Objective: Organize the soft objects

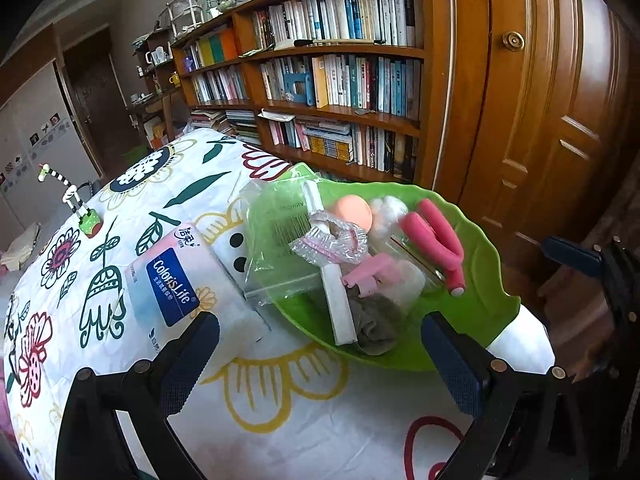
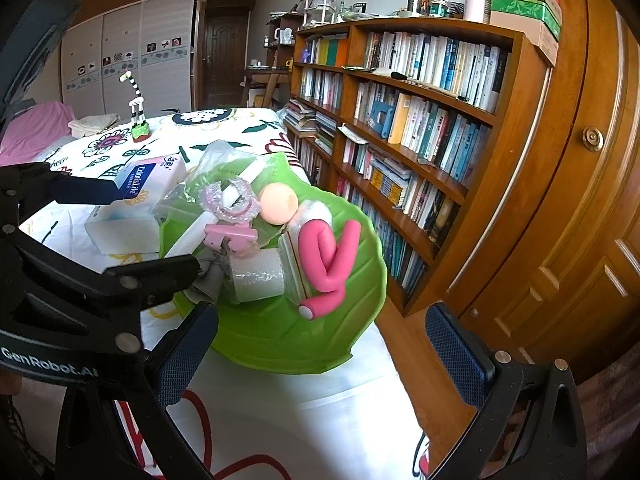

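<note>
A green leaf-shaped tray [image 1: 484, 304] [image 2: 288, 340] sits at the table's right edge. It holds a bent pink foam roller [image 1: 438, 240] [image 2: 328, 256], an orange sponge ball [image 1: 355, 210] [image 2: 279, 202], cotton balls [image 1: 386, 210], a grey cloth [image 1: 374, 322], a white stick [image 1: 338, 304], a pink clip [image 1: 366, 274] [image 2: 230, 236], a clear plastic bag [image 1: 264, 216] and a white roll [image 2: 258, 276]. My left gripper [image 1: 320, 364] is open and empty just in front of the tray; it shows in the right wrist view [image 2: 124, 232]. My right gripper [image 2: 320, 356] is open and empty at the tray's near edge.
A tissue pack [image 1: 168, 284] [image 2: 140, 184] lies left of the tray on the flowered tablecloth [image 1: 120, 208]. A zebra figurine [image 1: 80, 208] [image 2: 136, 108] stands further back. A bookshelf [image 1: 340, 80] [image 2: 420, 128] and a wooden door [image 1: 540, 120] are on the right.
</note>
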Available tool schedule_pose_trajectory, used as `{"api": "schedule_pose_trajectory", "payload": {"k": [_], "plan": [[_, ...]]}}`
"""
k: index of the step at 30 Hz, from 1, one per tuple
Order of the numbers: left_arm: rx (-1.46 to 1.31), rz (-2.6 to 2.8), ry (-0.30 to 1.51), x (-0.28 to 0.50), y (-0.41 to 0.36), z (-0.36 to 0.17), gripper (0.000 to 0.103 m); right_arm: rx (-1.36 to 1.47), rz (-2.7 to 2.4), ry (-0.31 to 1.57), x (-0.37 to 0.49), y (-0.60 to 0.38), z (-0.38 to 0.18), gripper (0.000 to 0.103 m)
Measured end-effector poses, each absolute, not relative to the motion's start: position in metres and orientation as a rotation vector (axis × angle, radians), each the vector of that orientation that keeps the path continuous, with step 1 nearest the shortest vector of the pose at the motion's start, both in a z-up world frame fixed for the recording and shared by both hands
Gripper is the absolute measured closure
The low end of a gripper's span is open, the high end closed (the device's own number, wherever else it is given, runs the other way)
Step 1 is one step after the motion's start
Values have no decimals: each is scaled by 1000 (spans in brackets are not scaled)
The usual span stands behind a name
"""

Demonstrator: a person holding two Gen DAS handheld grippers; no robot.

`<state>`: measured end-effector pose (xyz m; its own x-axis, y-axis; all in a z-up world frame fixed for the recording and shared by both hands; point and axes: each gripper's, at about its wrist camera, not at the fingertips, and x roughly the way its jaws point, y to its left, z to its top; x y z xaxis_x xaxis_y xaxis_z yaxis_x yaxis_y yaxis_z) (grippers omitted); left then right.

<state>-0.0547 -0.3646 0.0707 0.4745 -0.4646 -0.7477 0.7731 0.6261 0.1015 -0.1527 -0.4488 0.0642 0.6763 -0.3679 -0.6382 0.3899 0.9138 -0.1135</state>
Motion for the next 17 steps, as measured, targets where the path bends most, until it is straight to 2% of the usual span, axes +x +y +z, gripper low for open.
{"api": "schedule_pose_trajectory", "payload": {"k": [17], "plan": [[497,-760,673,-60,-366,73,0,38,-432,711,-156,-454,61,0]]}}
